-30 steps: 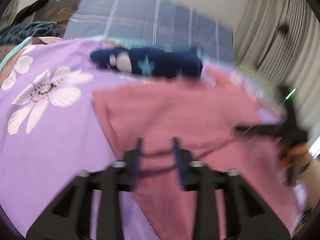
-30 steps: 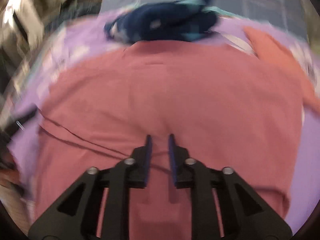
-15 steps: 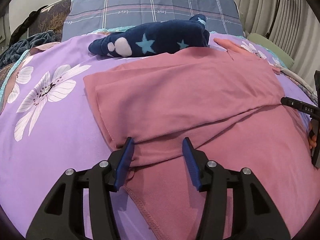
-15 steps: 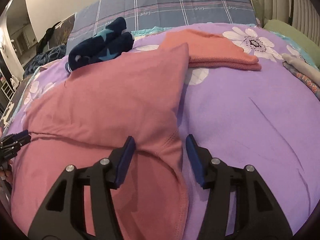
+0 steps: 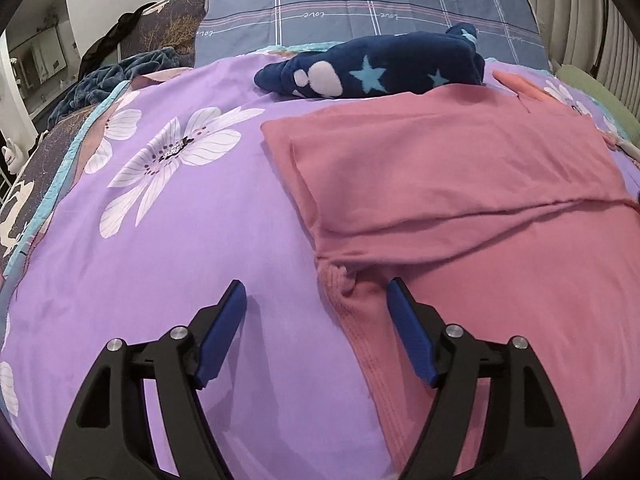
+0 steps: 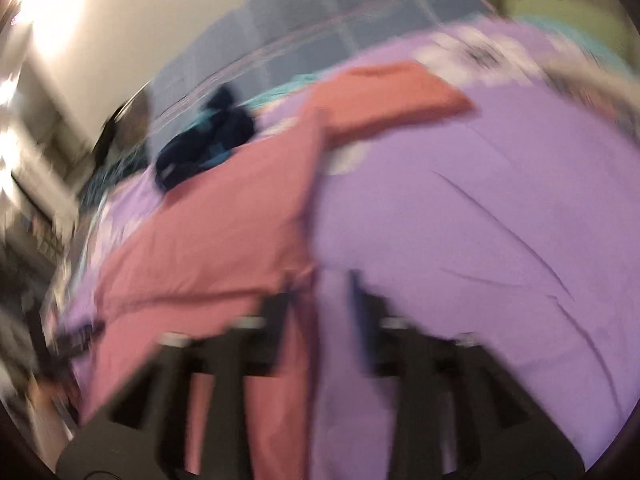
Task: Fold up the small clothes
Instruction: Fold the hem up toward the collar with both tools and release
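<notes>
A pink garment [image 5: 460, 184] lies on the purple flowered bedsheet [image 5: 152, 248], its far part folded toward me over the near part. My left gripper [image 5: 316, 308] is open and empty, just above the sheet at the garment's left edge, where the cloth bunches. The right wrist view is blurred by motion. There my right gripper [image 6: 324, 296] is open, straddling the right edge of the pink garment [image 6: 224, 232] near the fold.
A navy star-patterned fleece garment [image 5: 380, 68] lies behind the pink one. A folded orange garment [image 6: 392, 92] lies to the far right. A grey plaid pillow [image 5: 360, 8] is at the headboard. Dark bedding [image 5: 104, 76] is heaped at far left.
Both grippers carried the garment's edge over, then let go and opened. The left gripper has since moved left and back; the right gripper is swinging, blurring its view.
</notes>
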A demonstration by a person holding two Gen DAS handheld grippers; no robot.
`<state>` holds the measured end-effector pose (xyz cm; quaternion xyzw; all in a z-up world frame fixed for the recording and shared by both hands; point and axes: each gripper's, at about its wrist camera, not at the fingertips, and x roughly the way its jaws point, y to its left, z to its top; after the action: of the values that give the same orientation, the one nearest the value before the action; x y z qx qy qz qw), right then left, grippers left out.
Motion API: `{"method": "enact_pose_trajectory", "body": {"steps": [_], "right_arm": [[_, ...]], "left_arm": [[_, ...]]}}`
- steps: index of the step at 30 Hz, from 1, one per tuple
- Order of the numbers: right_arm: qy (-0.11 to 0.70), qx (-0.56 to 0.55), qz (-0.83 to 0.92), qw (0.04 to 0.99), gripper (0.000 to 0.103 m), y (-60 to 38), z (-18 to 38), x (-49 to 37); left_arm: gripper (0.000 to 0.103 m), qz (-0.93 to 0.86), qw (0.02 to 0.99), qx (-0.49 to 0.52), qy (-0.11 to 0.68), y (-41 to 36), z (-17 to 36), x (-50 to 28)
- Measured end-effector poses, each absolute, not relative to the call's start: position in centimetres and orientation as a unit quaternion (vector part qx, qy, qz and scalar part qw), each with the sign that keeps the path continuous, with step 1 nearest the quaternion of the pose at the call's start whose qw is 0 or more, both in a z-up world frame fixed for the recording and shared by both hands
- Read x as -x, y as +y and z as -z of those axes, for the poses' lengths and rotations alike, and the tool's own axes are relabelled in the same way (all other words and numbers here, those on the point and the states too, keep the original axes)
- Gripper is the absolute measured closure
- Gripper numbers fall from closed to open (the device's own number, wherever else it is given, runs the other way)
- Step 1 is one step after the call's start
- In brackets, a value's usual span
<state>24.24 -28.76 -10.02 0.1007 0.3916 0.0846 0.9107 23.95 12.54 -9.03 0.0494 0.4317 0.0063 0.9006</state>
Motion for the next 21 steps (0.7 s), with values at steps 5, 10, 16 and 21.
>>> {"method": "enact_pose_trajectory", "body": {"steps": [5, 10, 16, 21], "right_arm": [[0.416, -0.005, -0.002, 0.909, 0.056, -26.3, 11.5, -26.3], [0.402, -0.14, -0.027, 0.904, 0.07, -30.8, 12.3, -26.0], [0.416, -0.007, -0.022, 0.909, 0.05, -26.8, 11.5, -25.1], [0.416, 0.024, -0.047, 0.908, 0.05, -27.6, 11.6, -20.7]], "left_arm": [[0.029, -0.037, 0.9, -0.066, 0.43, 12.1, 9.3, -24.7], [0.029, -0.064, 0.903, -0.013, 0.425, 15.4, 9.2, -23.8], [0.029, -0.074, 0.902, -0.042, 0.424, 14.4, 9.1, -23.8], [0.029, -0.057, 0.904, -0.015, 0.423, 15.7, 8.8, -22.6]]}}
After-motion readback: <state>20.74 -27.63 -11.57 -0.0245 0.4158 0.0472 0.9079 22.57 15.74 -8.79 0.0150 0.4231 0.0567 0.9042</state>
